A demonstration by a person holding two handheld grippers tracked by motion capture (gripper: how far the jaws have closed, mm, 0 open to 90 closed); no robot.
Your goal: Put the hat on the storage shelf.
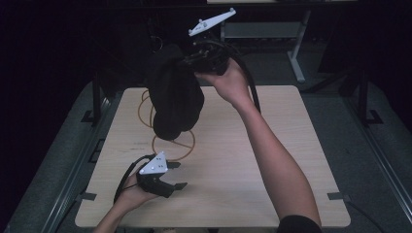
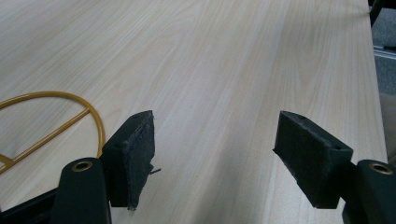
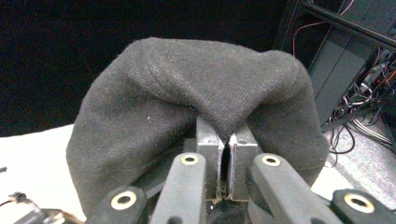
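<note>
The right claw (image 1: 192,60) is up in the air over the far part of the table (image 1: 272,160), pinching a black knitted cloth (image 1: 174,99), something like a beanie or a thick sock. From the right gripper view the two pads sit pressed together with a fold of the dark wool caught between them, and the rest of the cloth (image 3: 187,93) bulges up and around the claw (image 3: 228,154). In the high view the cloth hangs down from the grip in a heavy drooping bundle, its lower end dangling above the table and, as far as I can see, not resting on it. The person's right forearm stretches out across the table from the near right corner to reach that height, and the grey three-cornered plate on the gripper tilts upward.

Under the hanging cloth lies a yellow wire hanger (image 1: 167,141) flat on the pale wood, partly hidden behind the bundle. One curved end of the hanger (image 2: 60,112) shows in the left gripper view, just beyond the left pad.

The left claw (image 1: 179,174) is low over the near left part of the table, spread wide with nothing between its pads. In its own view the claw (image 2: 215,163) frames bare wood grain, near the hanger and apart from it.
</note>
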